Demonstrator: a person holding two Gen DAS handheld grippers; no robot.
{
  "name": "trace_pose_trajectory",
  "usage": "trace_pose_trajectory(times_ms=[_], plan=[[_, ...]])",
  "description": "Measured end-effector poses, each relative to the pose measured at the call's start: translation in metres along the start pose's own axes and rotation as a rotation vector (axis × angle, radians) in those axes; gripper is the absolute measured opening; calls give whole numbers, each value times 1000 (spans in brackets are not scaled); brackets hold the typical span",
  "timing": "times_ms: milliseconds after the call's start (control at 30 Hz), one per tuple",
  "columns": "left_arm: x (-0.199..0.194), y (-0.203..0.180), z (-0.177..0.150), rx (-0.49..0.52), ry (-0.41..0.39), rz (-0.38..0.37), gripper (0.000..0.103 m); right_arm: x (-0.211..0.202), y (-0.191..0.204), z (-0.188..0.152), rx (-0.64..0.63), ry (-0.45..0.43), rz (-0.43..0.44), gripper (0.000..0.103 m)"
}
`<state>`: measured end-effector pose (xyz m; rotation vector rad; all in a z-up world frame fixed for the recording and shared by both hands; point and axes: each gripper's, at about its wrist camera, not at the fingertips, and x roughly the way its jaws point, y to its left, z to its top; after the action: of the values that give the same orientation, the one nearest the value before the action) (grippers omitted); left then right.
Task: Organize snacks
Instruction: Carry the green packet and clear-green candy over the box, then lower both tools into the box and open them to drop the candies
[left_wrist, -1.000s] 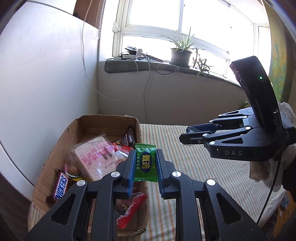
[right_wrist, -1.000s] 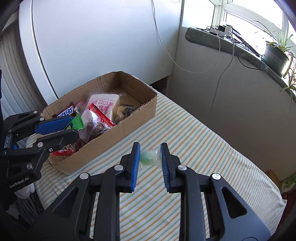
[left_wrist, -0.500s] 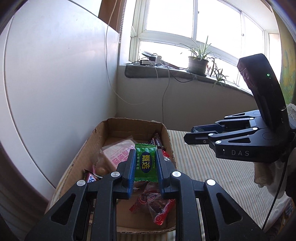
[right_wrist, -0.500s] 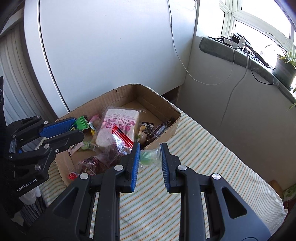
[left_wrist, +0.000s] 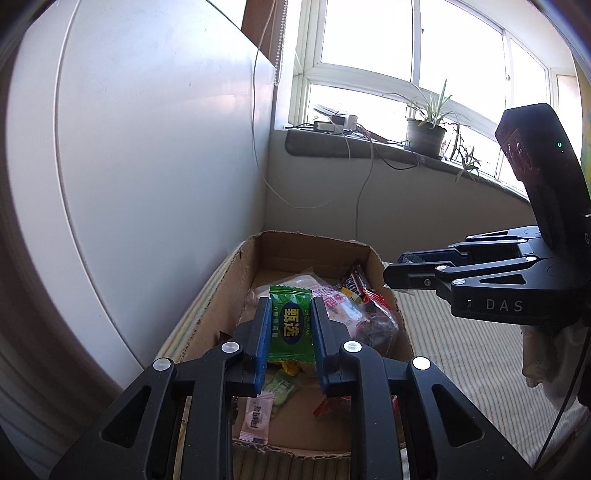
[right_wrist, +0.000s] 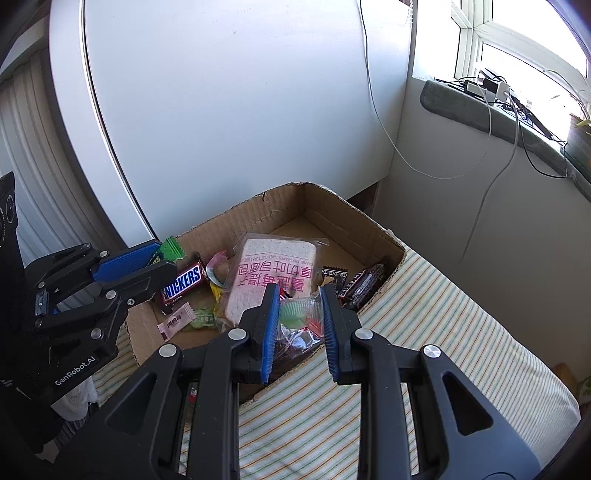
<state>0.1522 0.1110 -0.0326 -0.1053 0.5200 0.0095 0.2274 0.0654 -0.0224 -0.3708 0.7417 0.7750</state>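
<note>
An open cardboard box (left_wrist: 236, 284) (right_wrist: 369, 221) of mixed snacks stands on a striped cloth. My left gripper (left_wrist: 291, 301) is shut on a green candy packet (left_wrist: 291, 328) and hangs over the box's near end. From the right wrist view the left gripper (right_wrist: 162, 258) is at the box's left rim, with the green packet (right_wrist: 169, 251) poking out of it. My right gripper (right_wrist: 300, 291) is shut on a small clear-wrapped green jelly candy (right_wrist: 293, 314) above the box's near wall. In the left wrist view the right gripper (left_wrist: 393, 273) sits at the box's right rim.
Inside the box lie a Snickers bar (right_wrist: 183, 280), a wrapped bread slice (right_wrist: 275, 273), a pink sachet (right_wrist: 176, 320) and dark bars (right_wrist: 364, 280). A white panel (right_wrist: 240, 110) stands close behind it. A windowsill (left_wrist: 369, 142) holds cables and a potted plant (left_wrist: 426, 133).
Both grippers have moved left, from beside the box on the striped cloth to over it, each still holding its candy. The views have swung towards the white panel.
</note>
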Motion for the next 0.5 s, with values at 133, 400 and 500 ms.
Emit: trace_pose_trajectory(times_ms=[133,400,500], plan=[[-1,4,0,-7,-3,8,19,-1,7,-1,-4,-5,6,23],[0,10,-1,-25,1,13,19,6,7,0,2,2,14,23],[1,9,0,-24,6,14,19,9,8,2,-6,4,12,23]])
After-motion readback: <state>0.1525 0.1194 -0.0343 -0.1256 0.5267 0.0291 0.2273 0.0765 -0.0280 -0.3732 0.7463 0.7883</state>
